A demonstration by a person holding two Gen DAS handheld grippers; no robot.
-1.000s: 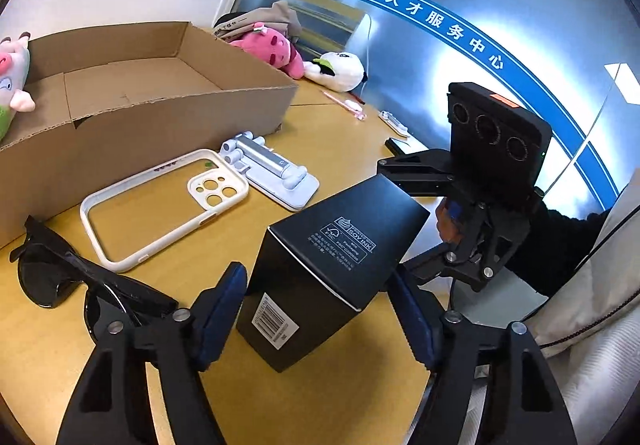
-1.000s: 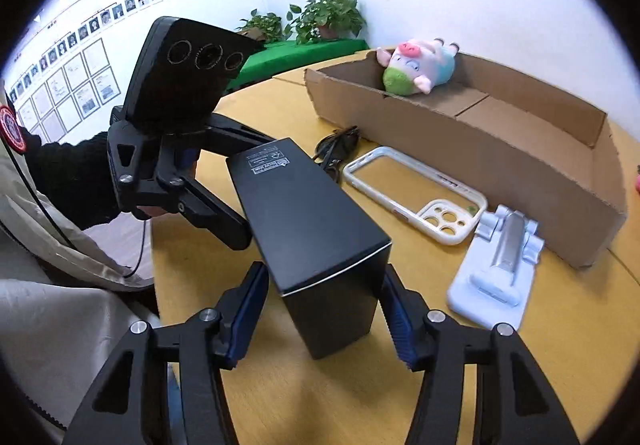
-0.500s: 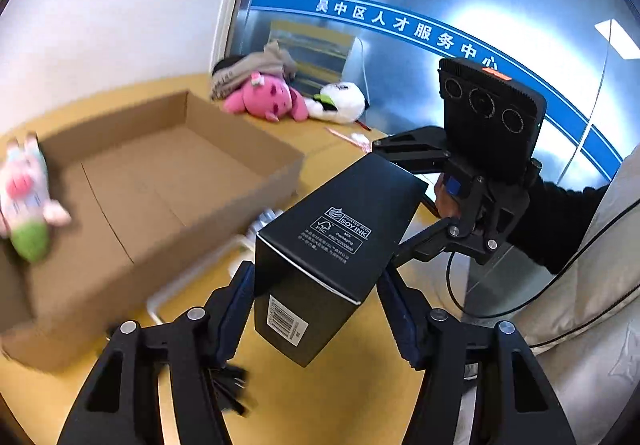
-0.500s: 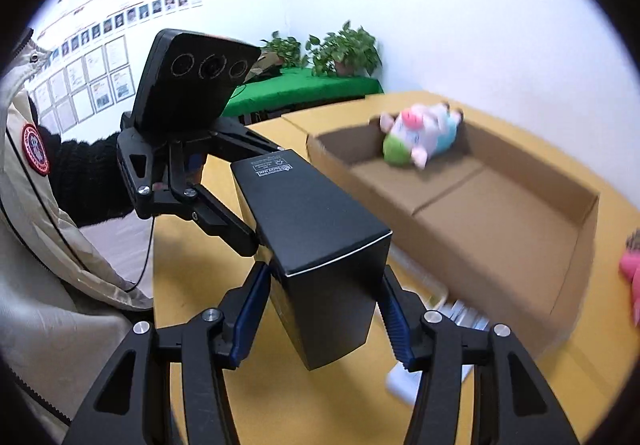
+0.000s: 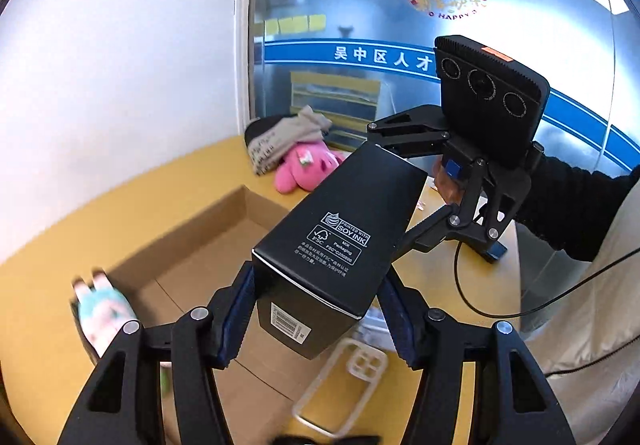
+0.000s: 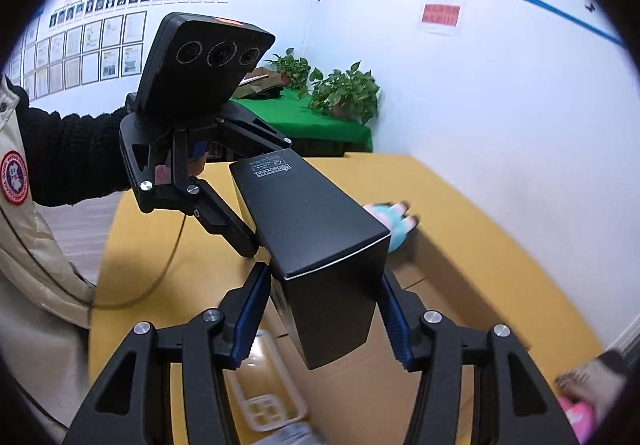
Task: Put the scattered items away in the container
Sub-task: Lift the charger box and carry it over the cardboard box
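Observation:
A long black box (image 5: pixel 340 245) is held in the air between both grippers, one at each end. My left gripper (image 5: pixel 316 309) is shut on its near end in the left wrist view. My right gripper (image 6: pixel 324 309) is shut on its other end (image 6: pixel 316 245). The box hangs above the open cardboard box (image 5: pixel 208 261), which also shows in the right wrist view (image 6: pixel 472 285). A pink and green pig plush (image 5: pixel 106 313) lies inside it. A clear phone case (image 5: pixel 340 385) lies on the table below, outside the container.
A pink plush (image 5: pixel 304 173) and a grey cloth (image 5: pixel 280 141) lie at the table's far end by the glass wall. A cable (image 5: pixel 520 309) hangs from the right gripper. A white wall runs close behind the table (image 6: pixel 440 197). Potted plants (image 6: pixel 344 93) stand in the corner.
Both grippers have lifted the black box off the table and carried it up and over the cardboard box. The phone case and stand now lie below it.

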